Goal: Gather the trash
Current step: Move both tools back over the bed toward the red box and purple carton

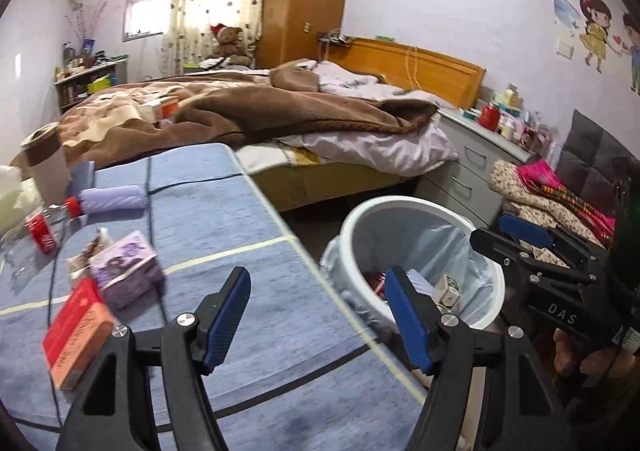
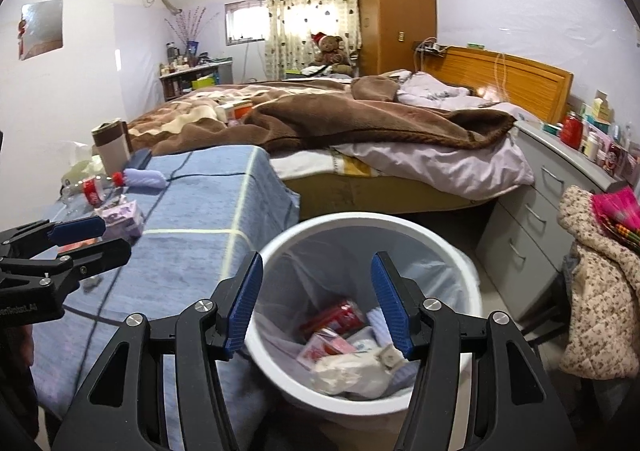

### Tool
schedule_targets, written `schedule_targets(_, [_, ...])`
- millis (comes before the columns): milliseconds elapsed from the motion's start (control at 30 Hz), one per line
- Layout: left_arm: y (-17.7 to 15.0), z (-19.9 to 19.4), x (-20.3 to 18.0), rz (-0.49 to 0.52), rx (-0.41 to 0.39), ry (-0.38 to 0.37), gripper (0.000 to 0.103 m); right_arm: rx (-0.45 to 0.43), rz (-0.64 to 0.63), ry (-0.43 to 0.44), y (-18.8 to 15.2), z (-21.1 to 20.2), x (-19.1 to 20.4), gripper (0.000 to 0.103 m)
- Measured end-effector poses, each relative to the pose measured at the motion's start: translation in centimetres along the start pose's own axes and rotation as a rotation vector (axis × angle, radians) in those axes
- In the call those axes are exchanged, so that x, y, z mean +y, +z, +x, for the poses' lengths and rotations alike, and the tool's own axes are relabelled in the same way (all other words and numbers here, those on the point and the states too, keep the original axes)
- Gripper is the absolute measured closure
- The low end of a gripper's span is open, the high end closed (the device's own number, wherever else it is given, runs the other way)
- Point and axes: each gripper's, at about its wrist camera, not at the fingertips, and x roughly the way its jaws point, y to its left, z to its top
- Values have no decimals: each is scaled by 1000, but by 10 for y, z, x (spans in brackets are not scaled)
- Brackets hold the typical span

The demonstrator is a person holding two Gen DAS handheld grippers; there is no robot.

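I have both grippers empty right now. The left gripper (image 1: 320,315) has its jaws standing about half open over the near edge of the counter (image 1: 224,211), with nothing between them. The right gripper (image 2: 318,303) hangs above the trash bin (image 2: 276,247), its jaws also partly open and holding nothing.

I judge the task to be partway done. The lined bin already holds a red can (image 2: 336,317), a small pink carton (image 2: 324,349), crumpled white paper (image 2: 352,371) and a few other bits. Left on the blue-covered counter I can see a red box (image 1: 76,335) nearest my left gripper, a purple carton (image 1: 126,271) just beyond it, a plastic bottle with a red label (image 1: 42,235), and a rolled lilac cloth (image 1: 114,199) further back; whether the cloth counts as trash I can't tell. Something orange also lies on the bed (image 1: 248,111), too small to identify.

For room: the bin sits on the floor just beside the counter's right edge, so the carry from counter to bin is short. A dark cable (image 1: 154,235) runs across the cloth between the remaining items and the clear middle of the counter, and I'd expect it to snag if I drag low. The drawer unit (image 2: 532,219) and a heap of clothes (image 2: 600,291) crowd the bin's far side, so I'd approach from the counter side.
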Motion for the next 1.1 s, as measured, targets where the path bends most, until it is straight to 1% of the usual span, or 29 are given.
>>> schedule_targets(67, [-3, -8, 14, -16, -12, 21, 31, -5, -4, 15, 2, 2, 9, 39])
schedule_targets(167, [-8, -19, 36, -52, -27, 49, 30, -6, -31, 36, 3, 7, 23, 39])
schedule_targets(333, [-17, -35, 73, -81, -37, 124, 28, 6, -40, 79, 9, 17, 45, 38])
schedule_targets(567, [-28, -48, 114, -124, -26, 188, 28, 26, -62, 139, 14, 32, 75, 38])
schedule_targets(767, [-38, -53, 140, -131, -6, 233, 28, 52, -96, 187, 18, 48, 103, 38])
schedule_targets(933, [-43, -51, 160, -135, 19, 221, 28, 103, -106, 234, 18, 66, 123, 38])
schedule_targets(1100, [-47, -44, 173, -121, 54, 197, 25, 136, -123, 253, 19, 79, 139, 38])
